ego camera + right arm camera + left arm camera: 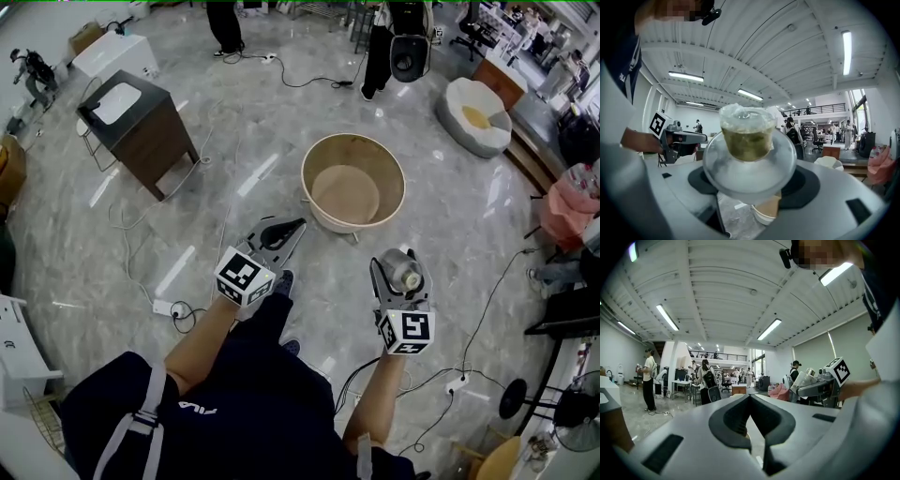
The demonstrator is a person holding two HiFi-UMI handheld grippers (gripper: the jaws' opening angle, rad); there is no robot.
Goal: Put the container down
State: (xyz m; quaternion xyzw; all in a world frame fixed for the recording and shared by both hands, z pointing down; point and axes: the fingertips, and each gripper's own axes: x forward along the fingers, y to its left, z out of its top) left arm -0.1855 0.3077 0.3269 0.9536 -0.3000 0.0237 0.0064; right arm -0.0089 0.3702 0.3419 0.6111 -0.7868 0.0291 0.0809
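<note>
Jaws of the right gripper (401,274) are clamped on one clear container (746,136) with greenish contents, held up between them and off the floor. Jaws of the left gripper (750,400) are pressed together with nothing between them, level with the right pair and to its left. Ahead of both grippers, one round wooden tub (330,221) stands on the marble floor (281,112). Farther ahead-left stands one dark cabinet (155,141). One white power strip (164,307) lies left of the left jaws.
</note>
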